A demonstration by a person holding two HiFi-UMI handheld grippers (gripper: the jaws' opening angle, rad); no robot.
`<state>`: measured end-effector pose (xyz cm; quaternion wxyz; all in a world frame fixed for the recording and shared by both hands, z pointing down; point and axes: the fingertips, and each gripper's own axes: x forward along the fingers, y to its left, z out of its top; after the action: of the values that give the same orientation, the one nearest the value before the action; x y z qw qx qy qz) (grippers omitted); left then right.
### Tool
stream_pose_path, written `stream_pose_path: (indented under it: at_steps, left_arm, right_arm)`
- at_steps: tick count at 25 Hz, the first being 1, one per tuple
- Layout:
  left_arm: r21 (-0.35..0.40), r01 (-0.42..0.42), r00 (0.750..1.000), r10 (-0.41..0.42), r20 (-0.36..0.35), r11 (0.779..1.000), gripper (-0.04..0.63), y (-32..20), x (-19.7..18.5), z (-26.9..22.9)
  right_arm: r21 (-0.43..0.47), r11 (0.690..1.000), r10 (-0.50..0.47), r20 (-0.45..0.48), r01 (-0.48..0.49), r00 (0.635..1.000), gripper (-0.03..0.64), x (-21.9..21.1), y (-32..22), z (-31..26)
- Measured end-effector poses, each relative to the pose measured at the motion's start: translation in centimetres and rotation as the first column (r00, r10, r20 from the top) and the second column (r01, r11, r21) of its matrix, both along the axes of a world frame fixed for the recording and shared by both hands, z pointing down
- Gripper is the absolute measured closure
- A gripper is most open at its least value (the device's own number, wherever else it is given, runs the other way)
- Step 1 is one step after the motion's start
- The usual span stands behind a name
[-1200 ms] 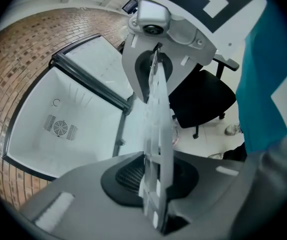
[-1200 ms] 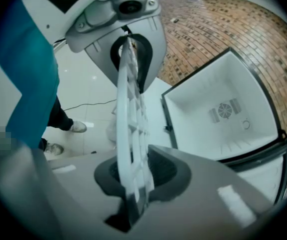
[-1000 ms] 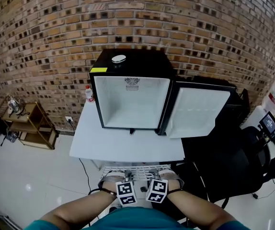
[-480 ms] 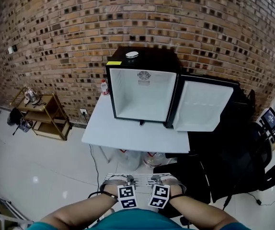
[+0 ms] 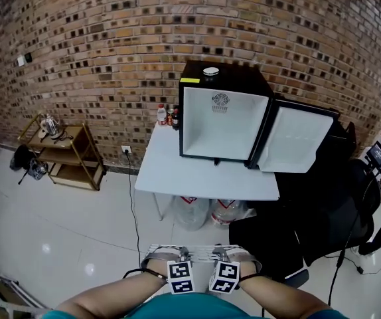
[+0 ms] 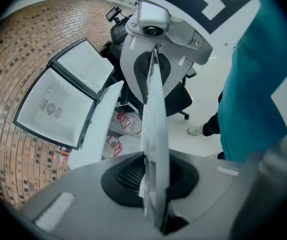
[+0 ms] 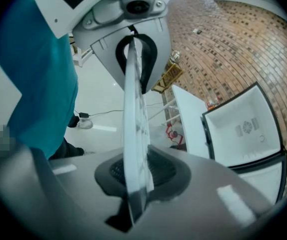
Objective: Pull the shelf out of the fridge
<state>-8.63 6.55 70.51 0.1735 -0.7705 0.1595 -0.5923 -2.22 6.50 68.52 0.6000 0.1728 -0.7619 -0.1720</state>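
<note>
The head view looks from high up, forward and steeply down, well back from the fridge (image 5: 224, 121) at upper centre. The left gripper (image 5: 176, 254) and right gripper (image 5: 225, 254) sit at its bottom edge. The left gripper view sits close over its jaws, rolled sideways, sighting along the shelf (image 6: 153, 149), with the fridge at left. The right gripper view mirrors it, with the fridge at right. All three views share the fridge, table (image 5: 204, 175) and brick wall (image 5: 111, 45).

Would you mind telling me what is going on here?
A person holds the wire shelf in front of them, with the left gripper and the right gripper both shut on it. The fridge stands open and empty on the table, some way ahead, so the shelf is already out.
</note>
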Motion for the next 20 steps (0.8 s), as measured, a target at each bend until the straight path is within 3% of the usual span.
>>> stream_pose_path:
  at_steps: [5, 8, 13, 20]
  left_arm:
    - [-0.018, -0.032, 0.999, 0.032, -0.01, 0.999, 0.555, 3.4, -4.3, 0.0]
    - [-0.043, -0.042, 0.999, 0.042, -0.021, 0.998, 0.555, 5.2, -4.8, 0.2]
    - [-0.094, -0.027, 0.999, 0.024, -0.029, 0.995, 0.555, 8.1, -2.5, 0.4]
    - [-0.158, 0.014, 0.999, -0.019, -0.031, 0.987, 0.557, 12.7, 4.7, 1.5]
  right_arm:
    - [-0.006, 1.0, 0.027, -0.015, -0.027, 1.0, 0.58, -4.4, 3.3, -0.5]
    - [-0.025, 0.999, 0.032, -0.023, -0.033, 0.999, 0.58, -4.7, 5.3, 0.1]
    - [-0.07, 0.997, 0.017, -0.019, -0.018, 1.0, 0.58, -2.7, 8.0, -0.3]
    - [-0.124, 0.991, -0.061, -0.016, 0.058, 0.998, 0.581, 4.2, 12.1, 0.3]
